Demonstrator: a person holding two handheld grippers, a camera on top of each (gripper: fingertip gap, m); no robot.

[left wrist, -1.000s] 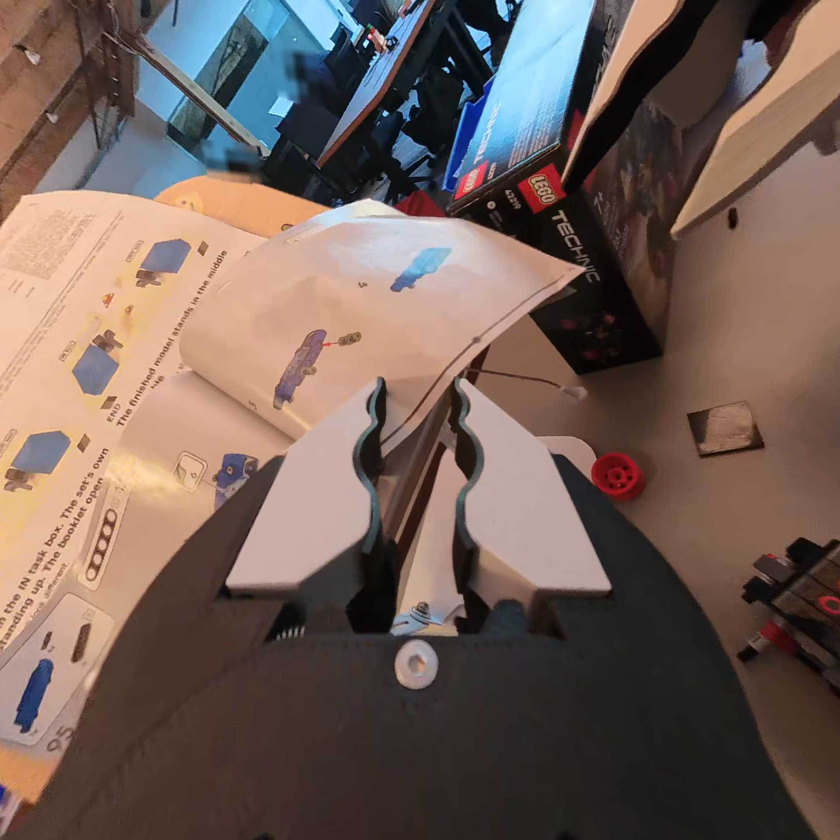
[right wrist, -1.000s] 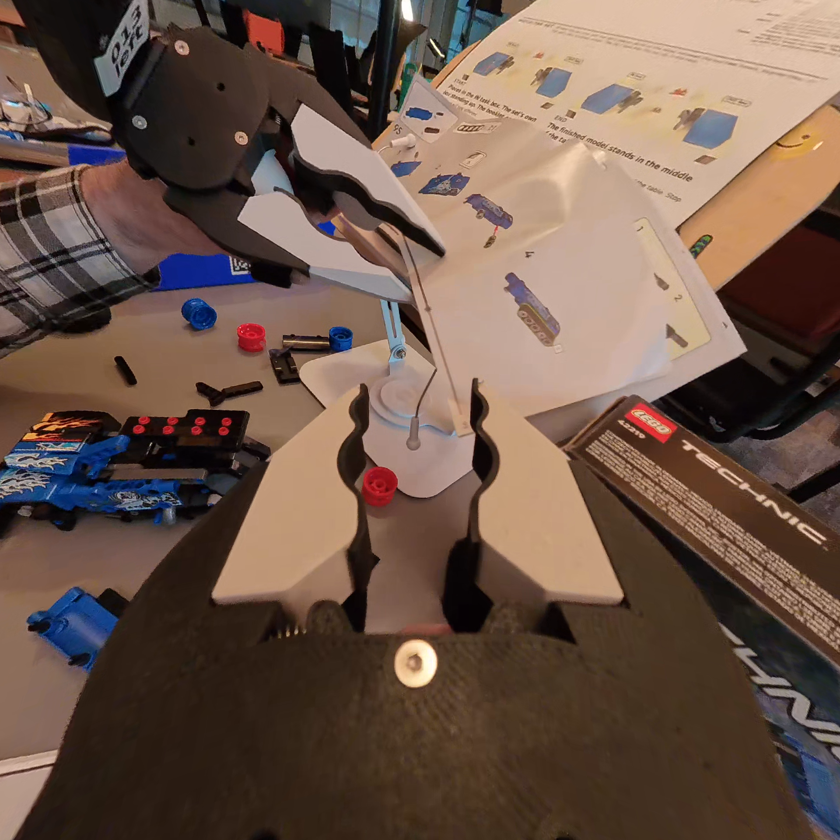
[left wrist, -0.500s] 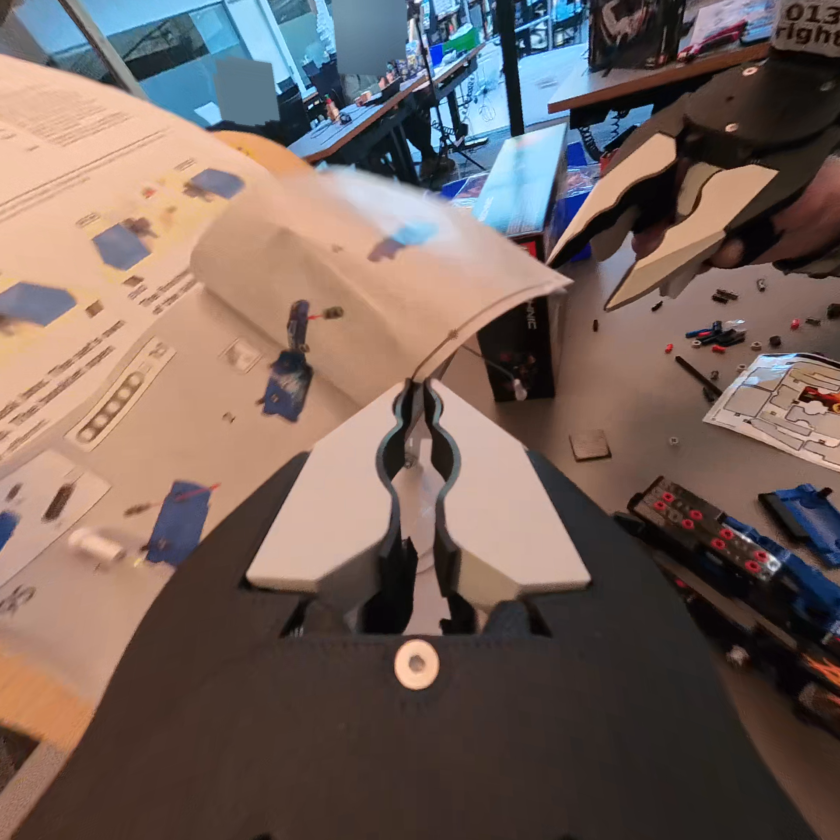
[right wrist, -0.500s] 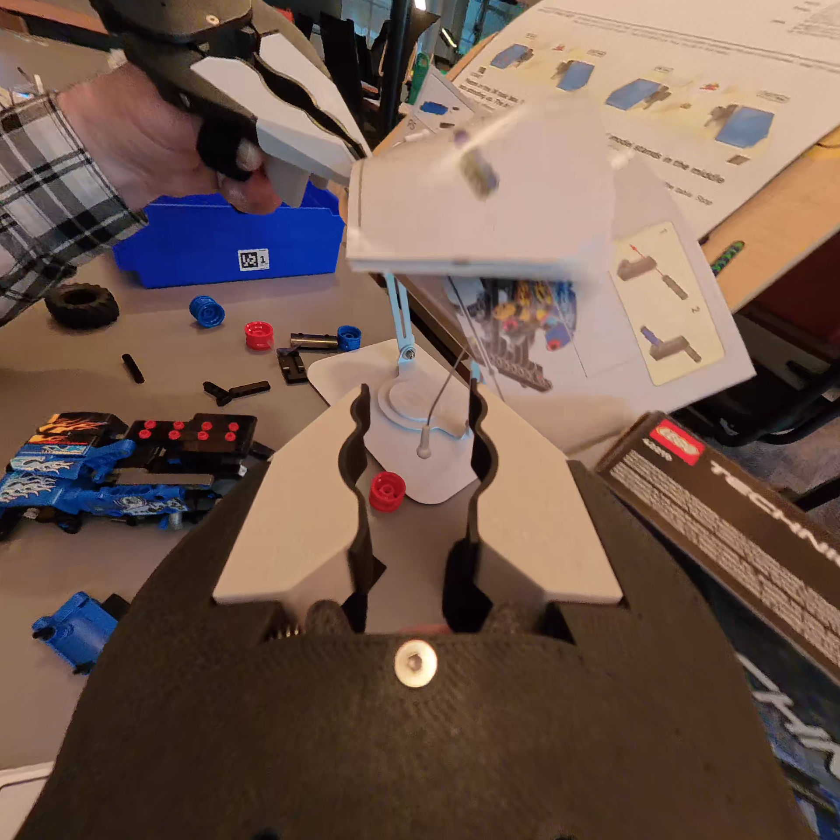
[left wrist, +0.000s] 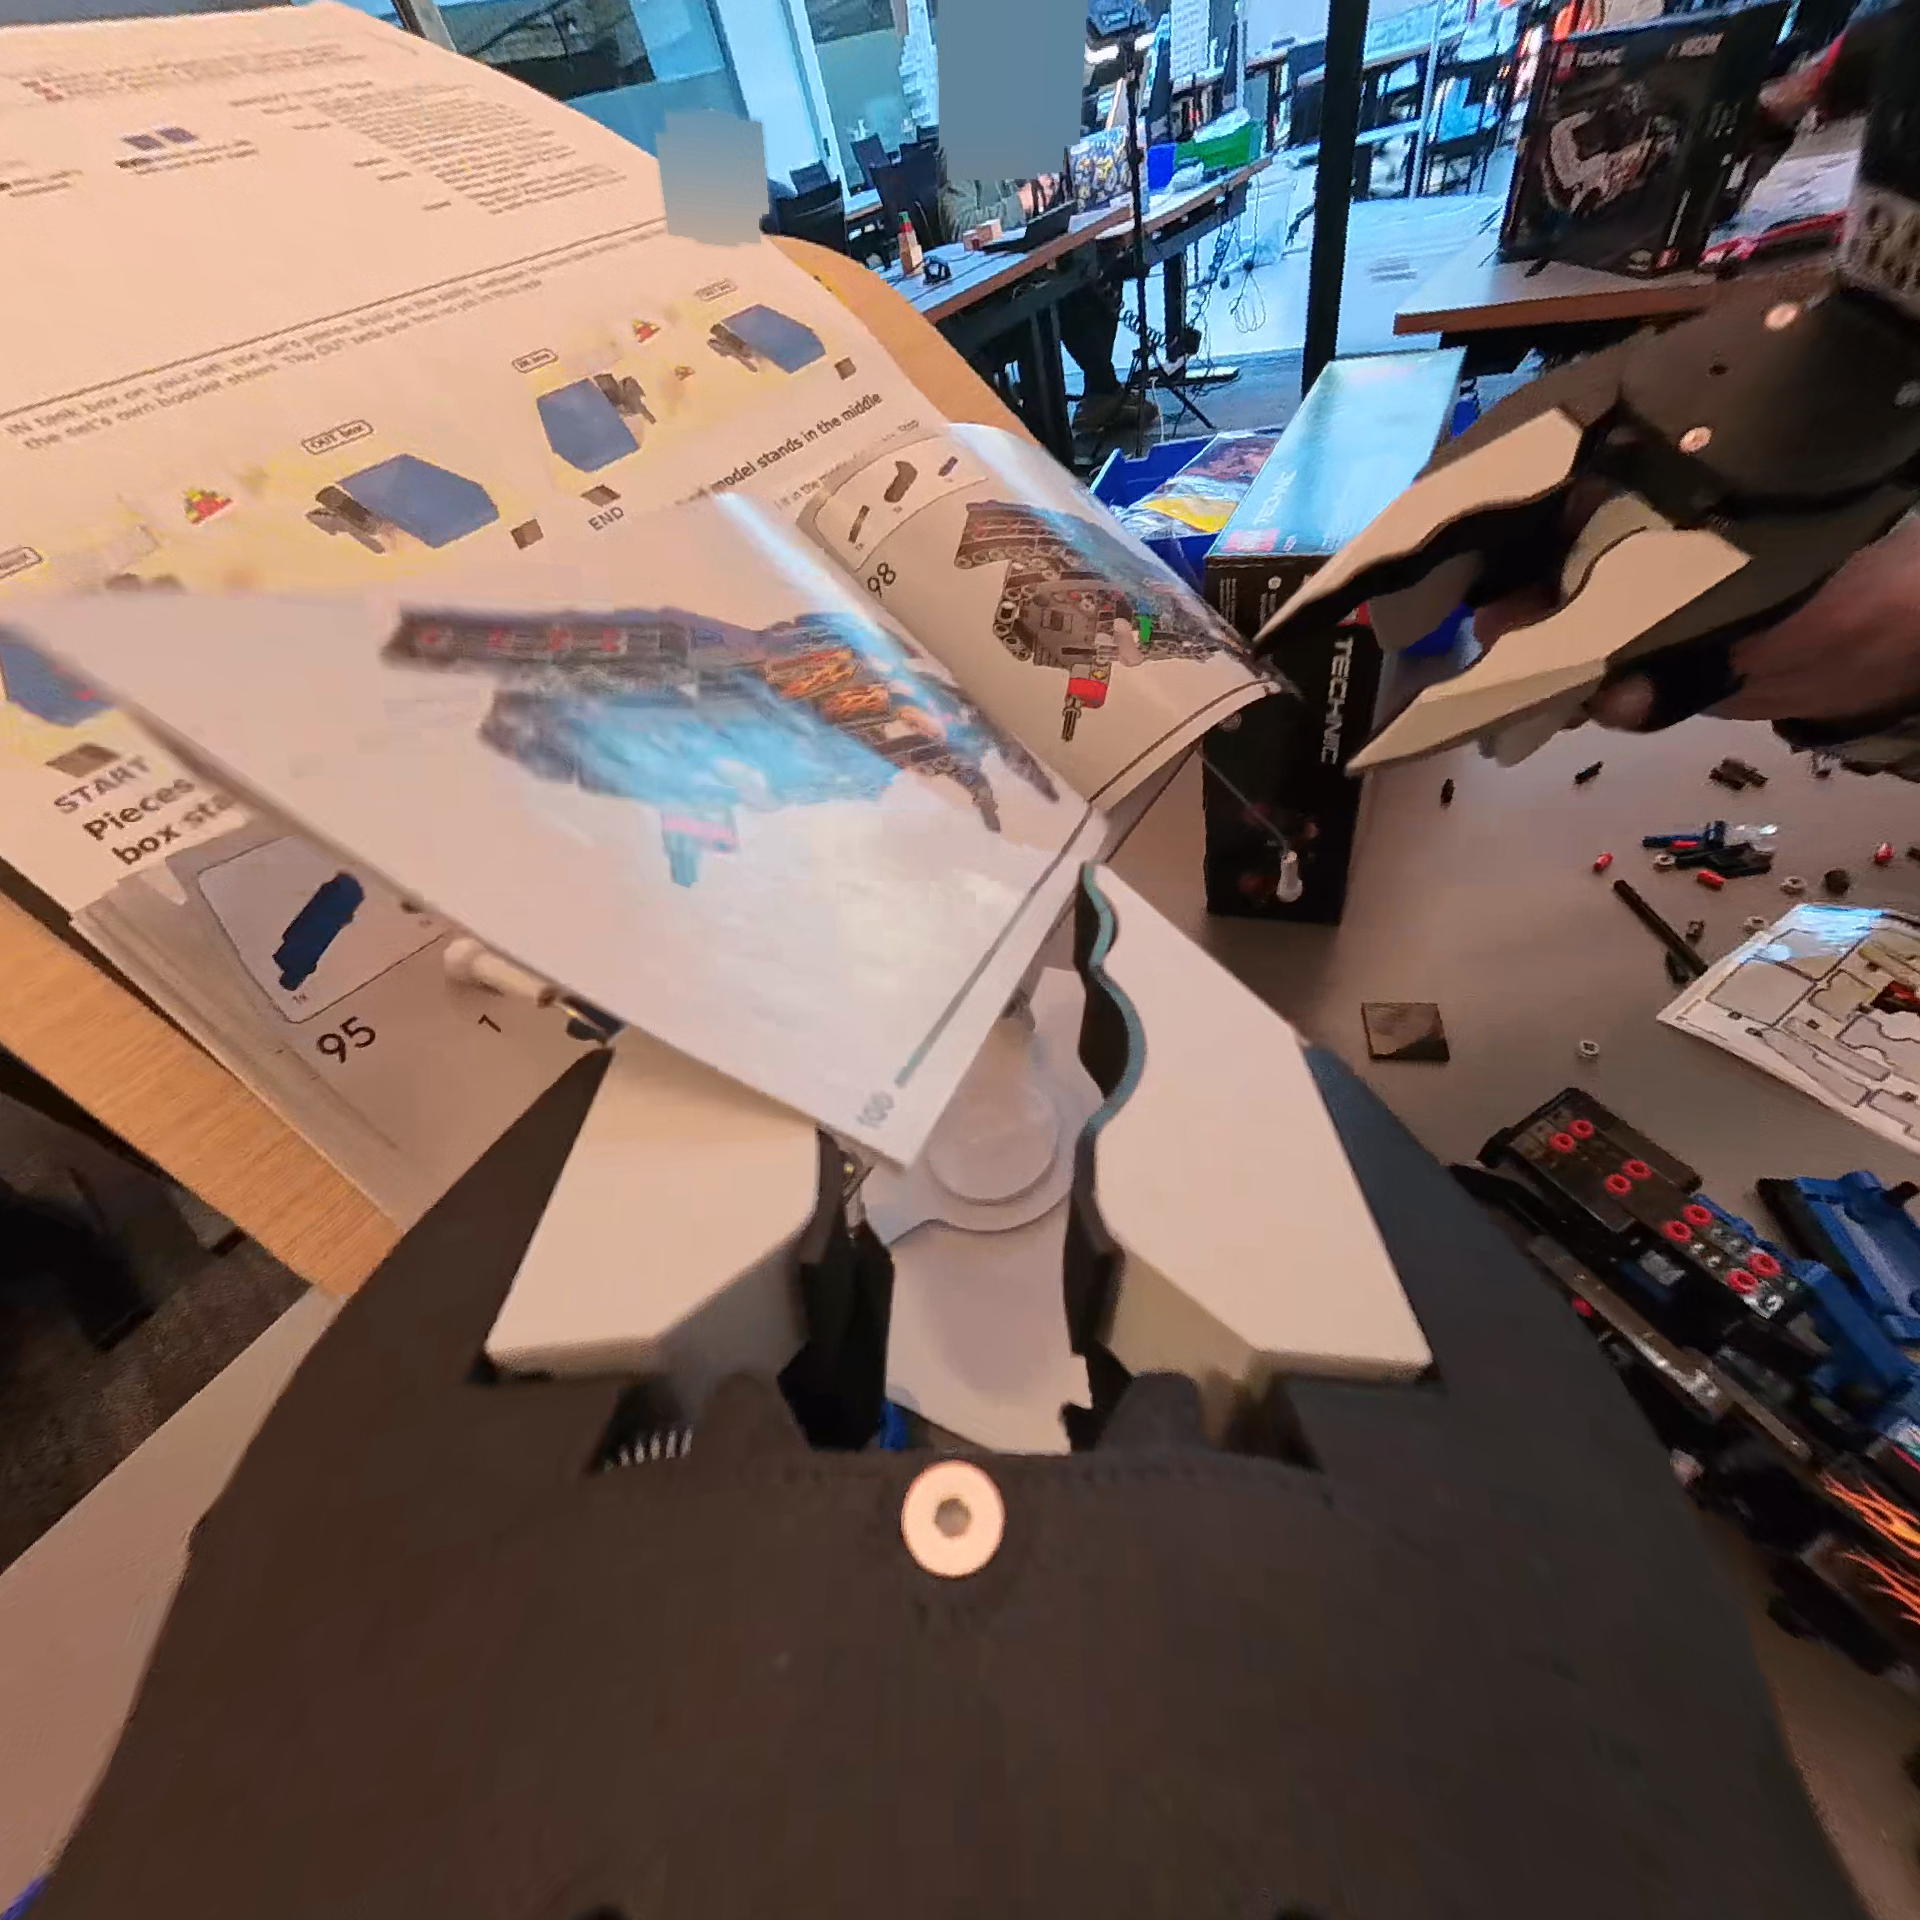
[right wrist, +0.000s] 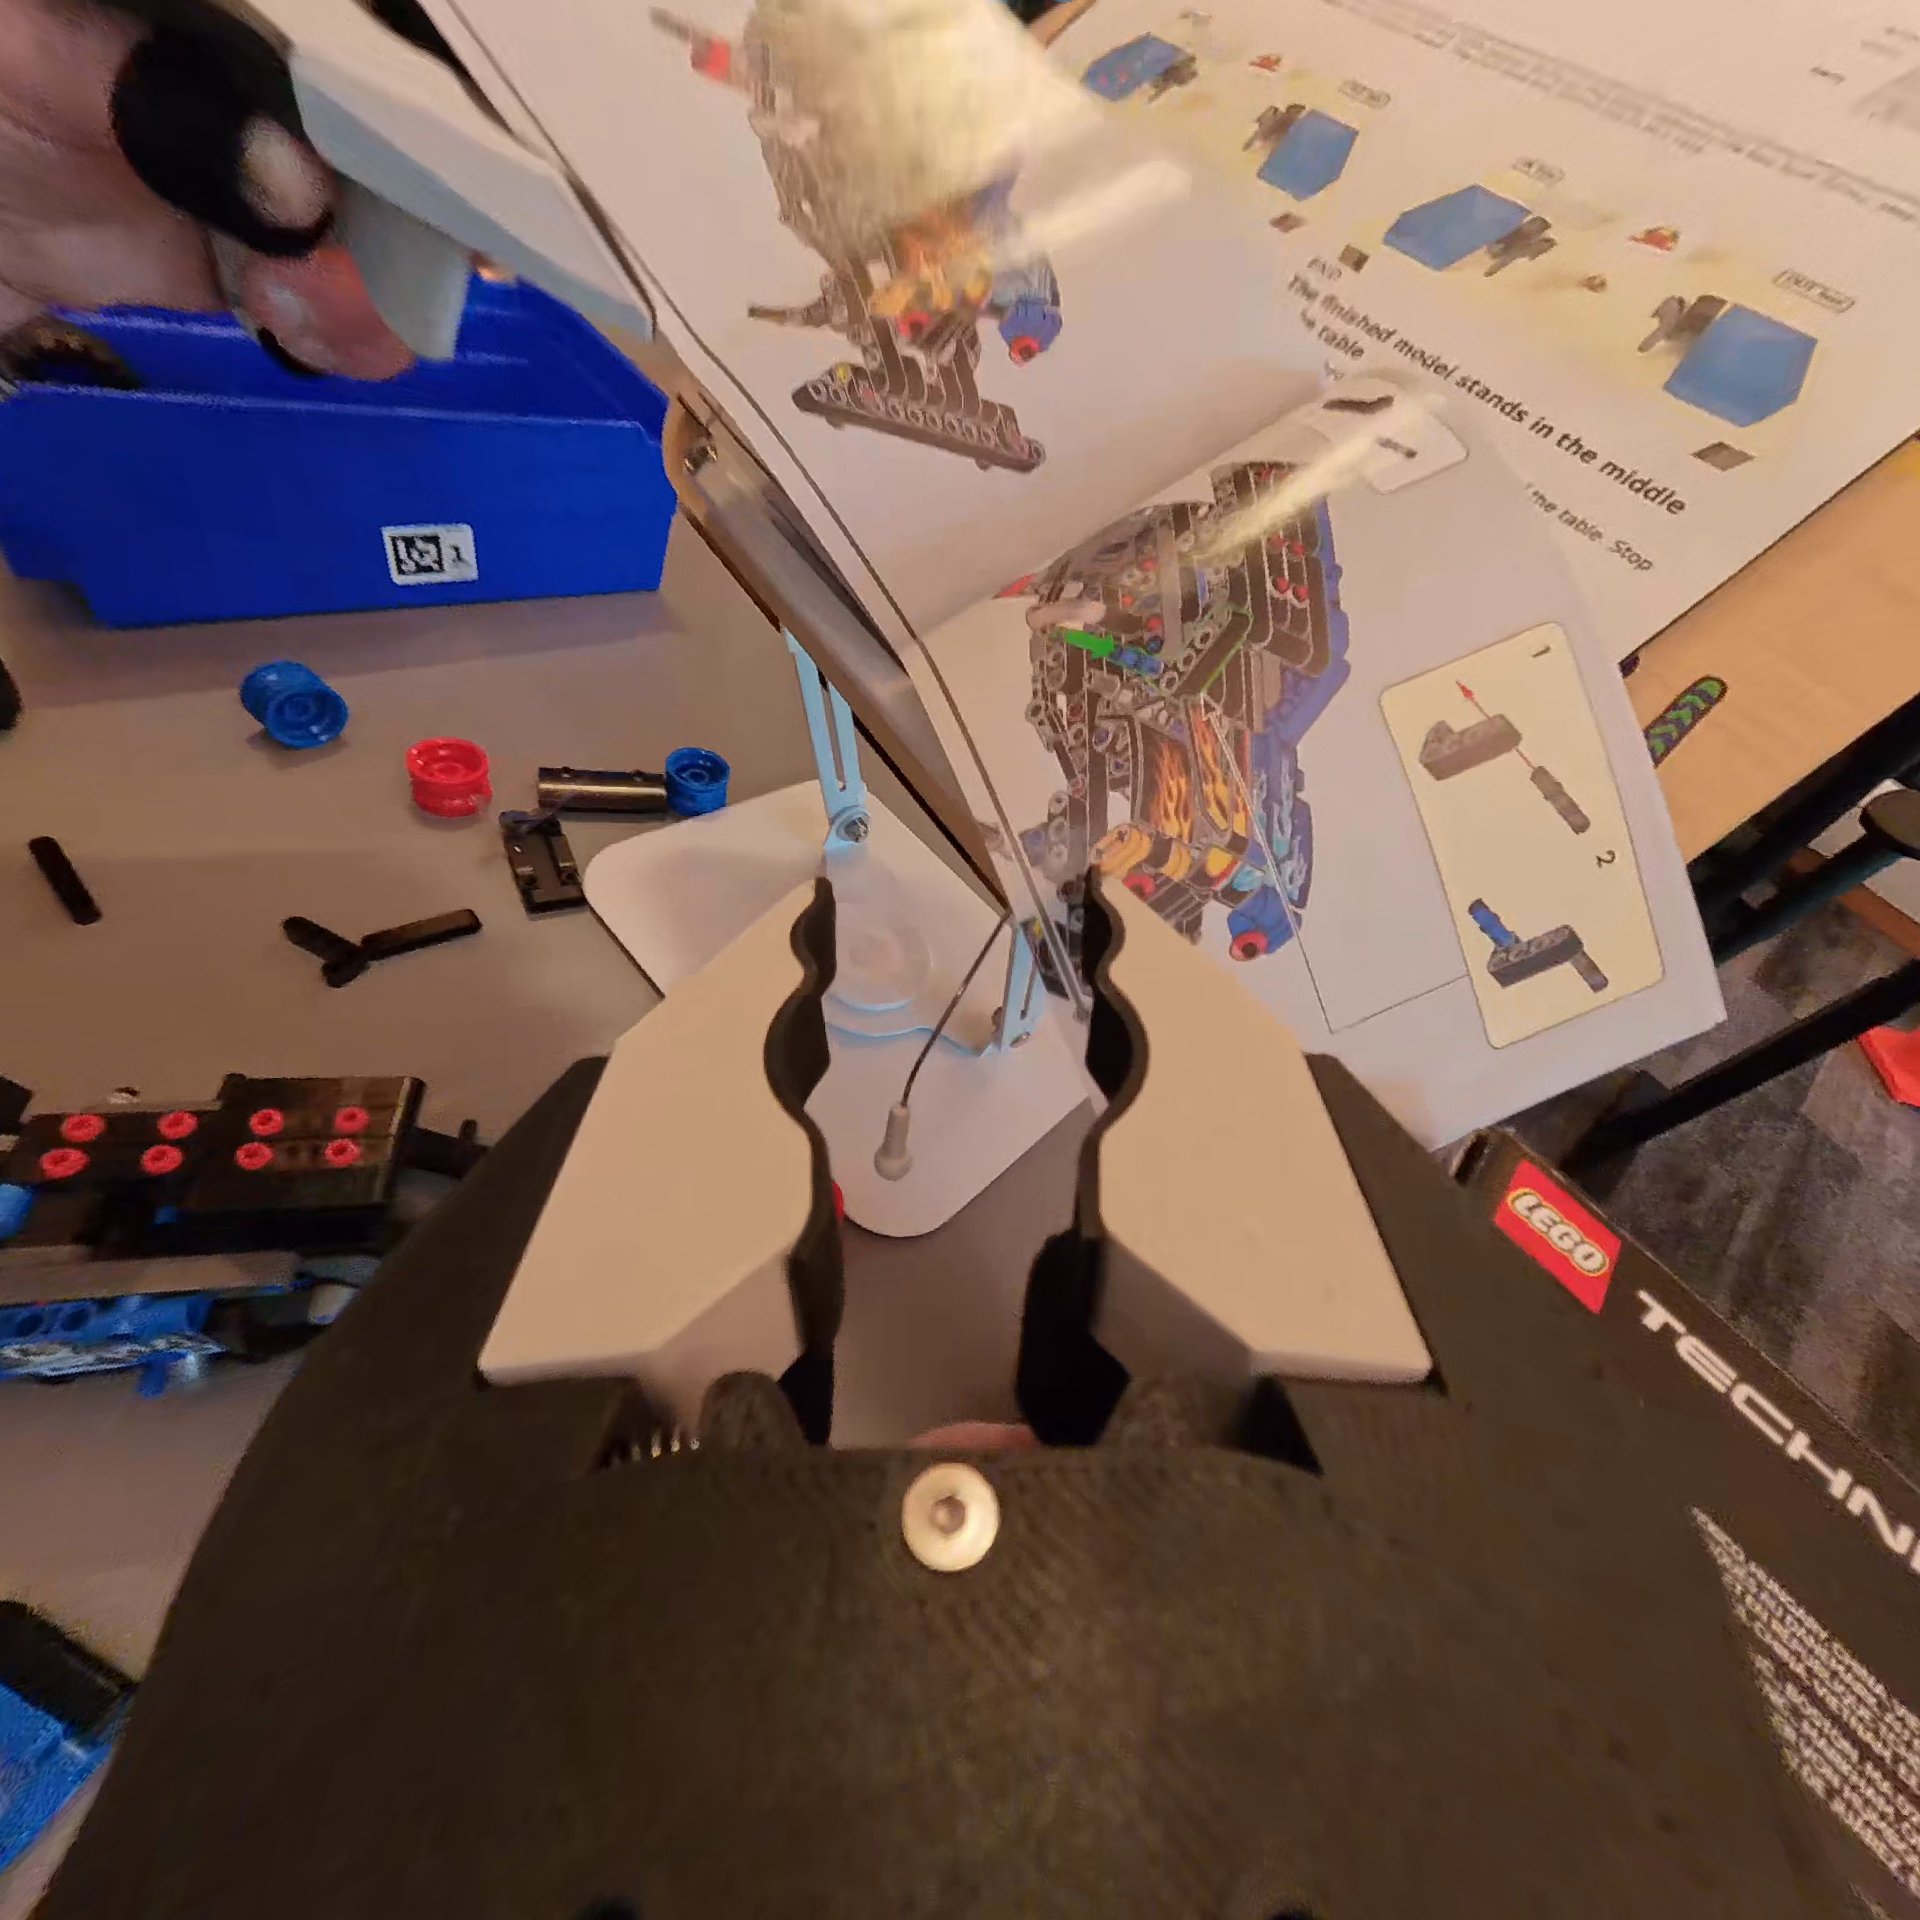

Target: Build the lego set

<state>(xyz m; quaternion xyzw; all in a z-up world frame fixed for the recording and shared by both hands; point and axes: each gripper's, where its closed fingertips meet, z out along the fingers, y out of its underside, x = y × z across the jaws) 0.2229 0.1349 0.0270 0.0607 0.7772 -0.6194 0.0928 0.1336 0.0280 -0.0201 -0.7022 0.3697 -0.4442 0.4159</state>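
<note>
Grey desk (right wrist: 312,831) in an open office, more desks and chairs blurred in the background. Big printed task sheet (left wrist: 312,260) leans behind everything at the far side. Instruction booklet (left wrist: 727,831) sits open on a white stand (right wrist: 935,1174), pages mid-air and motion-blurred. Black lego box (left wrist: 1288,727) stands upright just right of the booklet in the left wrist view; its edge fills the lower right of the right wrist view. Blue bin (right wrist: 312,488) sits on the desk to the left of the stand.

Left gripper (left wrist: 966,997): fingers parted a fair way, gripping nothing that I can see; a loose page corner lies over the left finger and hides its tip. Right gripper (right wrist: 951,904): fingers clearly apart, empty, pointing at the stand base and the booklet's lower edge.

Partly built model (right wrist: 208,1195), blue and black with red pins, lies on the desk left of the right gripper, near the stand. Sticker sheet (left wrist: 1818,1008) lies flat at the right edge of the left wrist view.

Loose parts near the stand: blue wheel hub (right wrist: 294,704), red wheel hub (right wrist: 449,774), small black connectors (right wrist: 379,940).
</note>
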